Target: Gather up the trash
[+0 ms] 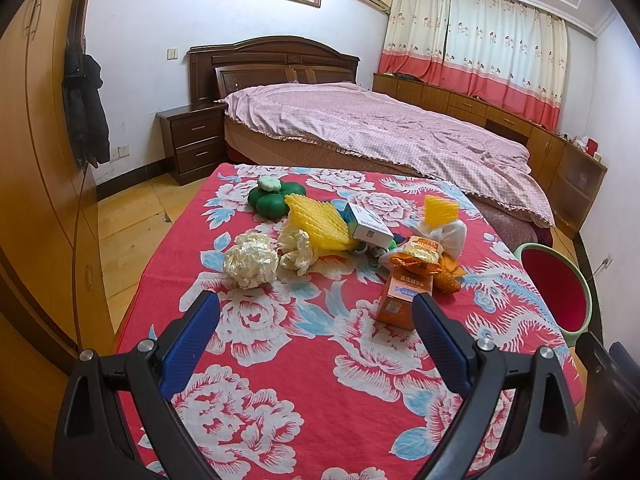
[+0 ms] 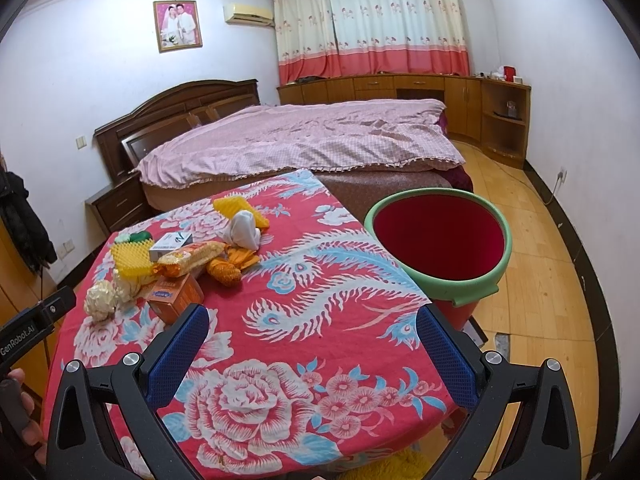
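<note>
Trash lies in a heap on the red floral tablecloth [image 1: 304, 344]: a crumpled cream paper ball [image 1: 250, 261], a second crumpled wad [image 1: 297, 249], yellow foam netting [image 1: 318, 222], a white box [image 1: 367, 227], an orange box [image 1: 404, 292], a snack packet [image 1: 420, 258] and a white tissue bundle [image 1: 448, 236]. My left gripper [image 1: 316, 312] is open, hovering short of the heap. My right gripper [image 2: 312, 326] is open over the cloth, with the orange box [image 2: 176, 294] to its left. A red bucket with a green rim [image 2: 438, 236] stands off the table's right side.
A green flower-shaped object [image 1: 270, 200] lies at the table's far end. A bed with a pink cover [image 1: 380, 132] sits just behind the table, a nightstand [image 1: 194, 142] at its left. A wardrobe [image 1: 36, 160] runs along the left. Wooden floor [image 2: 540, 280] opens to the right.
</note>
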{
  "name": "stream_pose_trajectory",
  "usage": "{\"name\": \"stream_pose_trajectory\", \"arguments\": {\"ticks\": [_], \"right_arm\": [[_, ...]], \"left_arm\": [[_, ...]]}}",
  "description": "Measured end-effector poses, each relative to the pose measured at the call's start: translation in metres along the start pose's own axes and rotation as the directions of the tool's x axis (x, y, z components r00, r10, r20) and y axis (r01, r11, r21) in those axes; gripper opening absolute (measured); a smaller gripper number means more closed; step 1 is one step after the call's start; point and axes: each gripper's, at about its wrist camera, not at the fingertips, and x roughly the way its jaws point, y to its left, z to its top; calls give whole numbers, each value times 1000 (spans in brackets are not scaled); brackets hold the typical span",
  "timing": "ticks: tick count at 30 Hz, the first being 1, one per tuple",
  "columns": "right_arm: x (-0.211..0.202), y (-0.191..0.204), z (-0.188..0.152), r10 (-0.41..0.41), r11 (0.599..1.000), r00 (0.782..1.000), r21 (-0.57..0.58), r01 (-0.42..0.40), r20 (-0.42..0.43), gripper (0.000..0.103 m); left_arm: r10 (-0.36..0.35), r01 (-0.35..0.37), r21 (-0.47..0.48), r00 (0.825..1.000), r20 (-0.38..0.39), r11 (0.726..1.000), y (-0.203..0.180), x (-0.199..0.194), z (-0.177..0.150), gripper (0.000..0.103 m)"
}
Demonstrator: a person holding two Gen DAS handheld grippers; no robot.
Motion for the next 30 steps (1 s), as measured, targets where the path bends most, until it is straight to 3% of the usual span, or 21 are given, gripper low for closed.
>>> {"name": "stream_pose_trajectory", "arguments": {"ticks": [30], "right_arm": [[8, -1, 0, 2, 1000, 999, 16, -1, -32, 103]], "left_arm": [[11, -11, -2, 1000, -19, 1000, 7, 8, 1, 96]]}}
